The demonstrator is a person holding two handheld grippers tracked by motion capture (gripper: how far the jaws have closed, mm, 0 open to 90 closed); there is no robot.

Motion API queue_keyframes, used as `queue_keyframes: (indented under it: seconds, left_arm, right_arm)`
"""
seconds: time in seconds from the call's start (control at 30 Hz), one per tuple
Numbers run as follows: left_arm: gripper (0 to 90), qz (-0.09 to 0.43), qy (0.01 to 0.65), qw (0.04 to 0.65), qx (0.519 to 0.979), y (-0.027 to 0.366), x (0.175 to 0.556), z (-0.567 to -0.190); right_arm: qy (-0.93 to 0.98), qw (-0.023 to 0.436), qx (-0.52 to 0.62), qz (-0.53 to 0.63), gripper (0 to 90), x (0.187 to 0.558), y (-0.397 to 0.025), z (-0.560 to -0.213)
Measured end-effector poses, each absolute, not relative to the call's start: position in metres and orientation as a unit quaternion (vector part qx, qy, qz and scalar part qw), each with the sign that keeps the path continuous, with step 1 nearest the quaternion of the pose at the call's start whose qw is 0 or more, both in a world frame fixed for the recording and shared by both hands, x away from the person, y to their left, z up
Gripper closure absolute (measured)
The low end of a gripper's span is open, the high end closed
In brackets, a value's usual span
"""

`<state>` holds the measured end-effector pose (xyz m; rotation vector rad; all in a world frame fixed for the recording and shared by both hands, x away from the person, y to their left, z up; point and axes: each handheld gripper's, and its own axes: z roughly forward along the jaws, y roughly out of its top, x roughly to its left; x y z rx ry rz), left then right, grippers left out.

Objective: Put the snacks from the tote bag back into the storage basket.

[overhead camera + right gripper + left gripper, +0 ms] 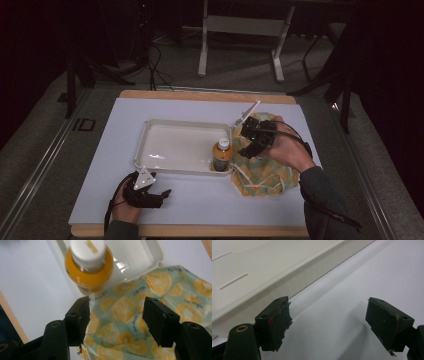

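A small bottle of orange liquid with a white cap [222, 154] [89, 262] stands upright in the near right corner of the white tray [170, 126] [150, 250]. To the tray's right lies a pale green bag printed with citrus slices [265, 172] [125, 312]. My right gripper [247, 149] [116, 318] hovers open over the bag, just right of the bottle, with nothing between its jaws. My left gripper [165, 192] [328, 323] rests open on the white mat near the tray's front wall [294, 277], holding nothing.
A white mat [200, 200] covers the wooden table [200, 231]. Beyond the table's far edge are a dark floor, cables [157, 65] and the legs of a metal frame [202, 50].
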<state>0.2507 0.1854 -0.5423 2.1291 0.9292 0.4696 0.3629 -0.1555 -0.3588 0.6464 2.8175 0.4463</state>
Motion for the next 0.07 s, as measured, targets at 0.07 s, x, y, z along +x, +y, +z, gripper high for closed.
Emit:
queue_keyframes:
  seconds: [0.07]
  left_arm:
    - [20.0,0.183,0.364,0.376,0.832,0.1852,0.2511,-0.5426]
  right_arm:
    - [0.954,0.106,0.23,0.162,39.0,0.363,-0.1661,-0.3627]
